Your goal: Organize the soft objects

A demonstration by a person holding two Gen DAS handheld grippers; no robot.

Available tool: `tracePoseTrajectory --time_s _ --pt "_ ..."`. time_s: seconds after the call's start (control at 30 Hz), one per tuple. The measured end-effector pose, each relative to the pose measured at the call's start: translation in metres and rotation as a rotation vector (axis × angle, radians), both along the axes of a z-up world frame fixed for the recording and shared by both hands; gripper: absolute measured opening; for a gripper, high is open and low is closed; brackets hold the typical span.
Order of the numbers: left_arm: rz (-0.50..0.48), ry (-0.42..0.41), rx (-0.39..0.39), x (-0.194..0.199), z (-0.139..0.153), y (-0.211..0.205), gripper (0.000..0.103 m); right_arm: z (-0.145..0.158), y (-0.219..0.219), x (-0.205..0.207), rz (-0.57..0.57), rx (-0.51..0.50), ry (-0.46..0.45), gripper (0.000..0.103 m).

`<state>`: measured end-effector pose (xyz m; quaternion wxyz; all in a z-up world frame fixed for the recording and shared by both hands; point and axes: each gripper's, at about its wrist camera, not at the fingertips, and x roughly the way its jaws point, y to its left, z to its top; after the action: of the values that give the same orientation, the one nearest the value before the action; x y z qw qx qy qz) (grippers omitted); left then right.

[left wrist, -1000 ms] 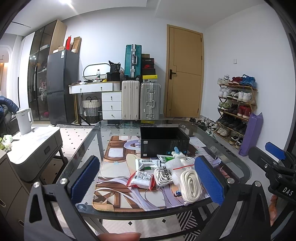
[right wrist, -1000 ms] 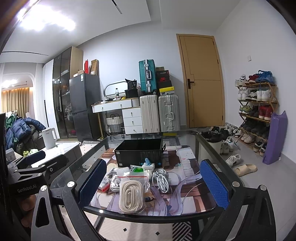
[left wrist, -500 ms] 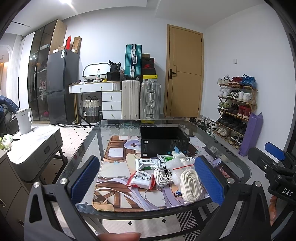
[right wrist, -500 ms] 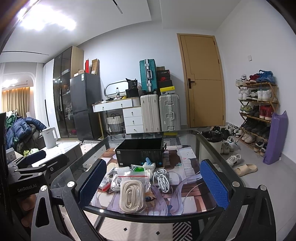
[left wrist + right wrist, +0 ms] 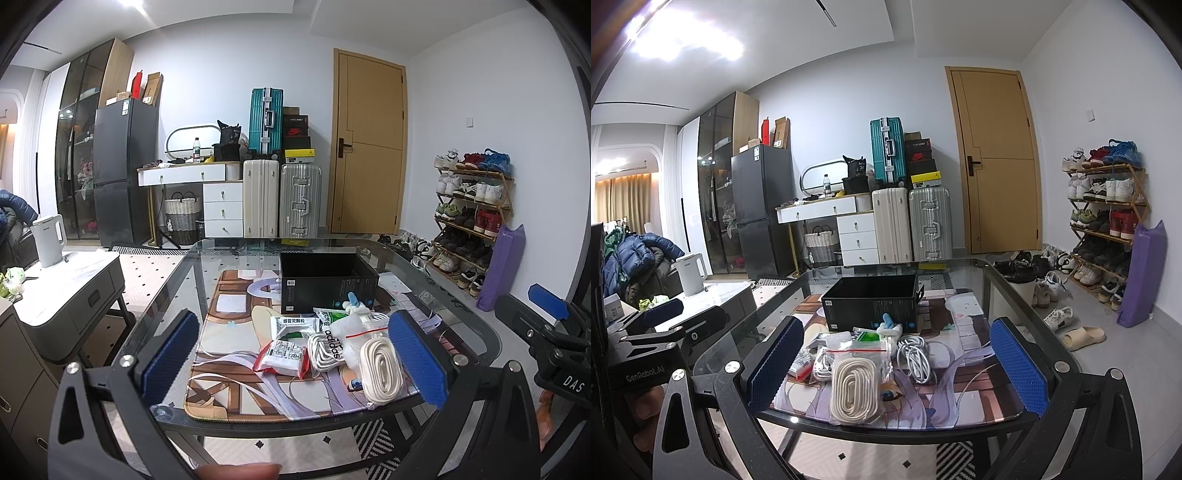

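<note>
Two wide-spread tools (image 5: 295, 358) (image 5: 897, 363) before cluttered glass table (image 5: 461, 314), suitcases (image 5: 280, 199) beyond

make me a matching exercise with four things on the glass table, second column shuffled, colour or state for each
Things:
1. black box
2. coiled rope
3. medicine sachet
4. white cable

Descriptions:
A. red-edged packet, lying flat
B. loose bundle, not bagged
C. open top, standing behind the pile
D. cream, sealed in a clear zip bag

Pairs: 1-C, 2-D, 3-A, 4-B
</note>
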<state>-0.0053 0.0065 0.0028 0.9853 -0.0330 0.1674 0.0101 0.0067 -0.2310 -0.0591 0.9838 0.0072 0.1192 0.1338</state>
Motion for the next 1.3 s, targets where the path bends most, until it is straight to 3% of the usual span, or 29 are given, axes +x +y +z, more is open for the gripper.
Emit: tracePoseTrajectory --time_s 0.77,1.0,1.13,1.3 --pt "0.002 0.002 0.004 0.001 0.001 0.000 0.103 0.000 0.001 0.001 0.005 -0.003 0.001 0.103" --pt "-0.002 0.023 0.023 0.011 0.003 0.001 0.103 0.003 0.009 0.017 0.063 -0.046 0.055 0.103" --pt "0.000 0.054 0.065 0.026 0.008 0.007 0.103 0.013 0.015 0.035 0.124 -0.077 0.100 0.103" --pt "-0.021 0.181 0.109 0.062 -0.002 0.012 0.103 0.018 0.027 0.070 0.195 -0.111 0.209 0.103"
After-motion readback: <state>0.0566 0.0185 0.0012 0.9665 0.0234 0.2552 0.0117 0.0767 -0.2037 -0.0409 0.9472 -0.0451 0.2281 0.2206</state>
